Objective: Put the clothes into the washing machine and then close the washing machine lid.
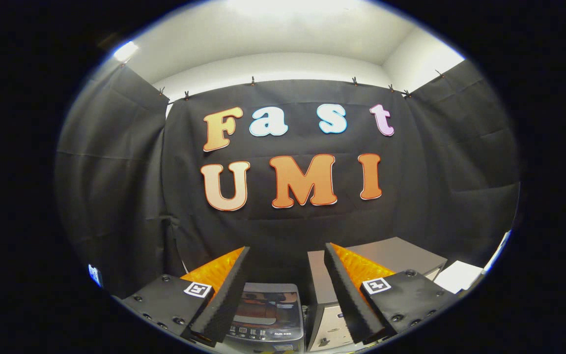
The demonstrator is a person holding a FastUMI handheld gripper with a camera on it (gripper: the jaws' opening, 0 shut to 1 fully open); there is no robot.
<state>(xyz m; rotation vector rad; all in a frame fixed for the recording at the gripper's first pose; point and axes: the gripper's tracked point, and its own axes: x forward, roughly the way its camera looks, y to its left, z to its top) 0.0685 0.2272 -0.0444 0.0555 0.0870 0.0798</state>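
**Tongs held high and spread, washer low between them**

The black cloth wall (pixel 130 162) of the booth takes up most of what stands ahead: matte fabric in three panels, creased in long horizontal folds and clipped along its top edge by small clips, with a white ceiling and a bright light above it.

The tongs (pixel 287 250) are raised and pointed nearly level at that wall, so everything on the ground sits low beneath them. Their two fingers are spread wide with nothing between them but open air; they grip nothing. Each finger (pixel 224 295) is a wedge with a ribbed, foam-like inner face and a faceted outer side, mounted on a flat block with screw heads and a small square printed marker.

Below and just beyond the fingers, seen through the gap nearer the left one, stands the small grey top-loading washing machine (pixel 268 314). Its glossy transparent lid lies flat and shut, with reddish-brown fabric, apparently the clothes, dimly visible under it, and a row of buttons along the front panel.

Just beside it, behind the right finger, is a grey boxy cabinet (pixel 391 250) with a smooth flat top. Farther right lies a white flat sheet (pixel 460 275), rectangular, on a surface I cannot make out.
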